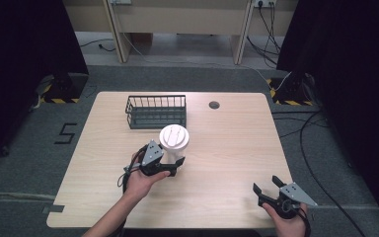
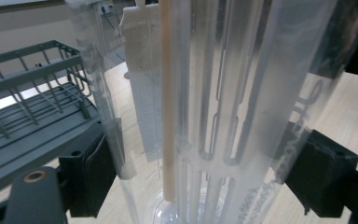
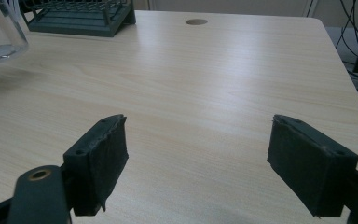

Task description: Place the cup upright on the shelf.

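Note:
A tall clear plastic cup (image 1: 173, 137) with a white lid stands on the wooden table (image 1: 227, 163) just in front of the basket. My left gripper (image 1: 175, 165) is open at the cup's near side. In the left gripper view the cup (image 2: 223, 93) stands between the two black pads, its walls right by them, and a beige stick (image 2: 167, 93) rises inside it. The left gripper (image 2: 200, 177) is spread as wide as the cup. My right gripper (image 1: 265, 183) is open near the table's front right corner, with only bare wood between the jaws of the right gripper (image 3: 198, 158).
A dark wire basket (image 1: 156, 112) sits at the back of the table behind the cup; the basket (image 2: 23, 93) is close on the left gripper's left. A round cable hole (image 1: 214, 104) lies at the back centre. Cables run over the floor at the right.

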A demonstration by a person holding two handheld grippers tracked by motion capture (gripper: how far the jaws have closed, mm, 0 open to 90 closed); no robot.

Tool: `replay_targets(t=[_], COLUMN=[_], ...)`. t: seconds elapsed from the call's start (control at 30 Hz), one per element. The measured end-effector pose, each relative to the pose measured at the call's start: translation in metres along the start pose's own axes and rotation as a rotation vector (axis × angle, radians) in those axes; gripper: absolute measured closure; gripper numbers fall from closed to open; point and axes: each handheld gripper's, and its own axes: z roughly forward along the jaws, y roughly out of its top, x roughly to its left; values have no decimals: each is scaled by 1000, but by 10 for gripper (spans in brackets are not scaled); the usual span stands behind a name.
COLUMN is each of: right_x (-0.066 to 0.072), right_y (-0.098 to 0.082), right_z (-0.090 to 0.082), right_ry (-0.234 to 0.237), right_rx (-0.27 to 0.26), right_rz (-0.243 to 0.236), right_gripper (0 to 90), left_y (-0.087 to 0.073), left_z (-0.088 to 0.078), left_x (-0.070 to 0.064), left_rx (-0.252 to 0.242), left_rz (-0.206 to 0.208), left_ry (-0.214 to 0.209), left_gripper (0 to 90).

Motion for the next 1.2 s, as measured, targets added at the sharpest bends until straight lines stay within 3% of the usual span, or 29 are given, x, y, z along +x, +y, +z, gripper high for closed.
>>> replay_targets(t=[0.67, 1.2], right_x=[-1, -1], right_y=[0, 0], right_z=[0, 0], right_ry=[0, 1], right_rx=[3, 4], right_rz=[1, 0], right_gripper=[203, 203], left_y=[4, 17], left_z=[-4, -4], left_x=[27, 54], left_rx=[30, 30], left_rz=[1, -7], left_ry=[59, 118], left_gripper=[180, 180])
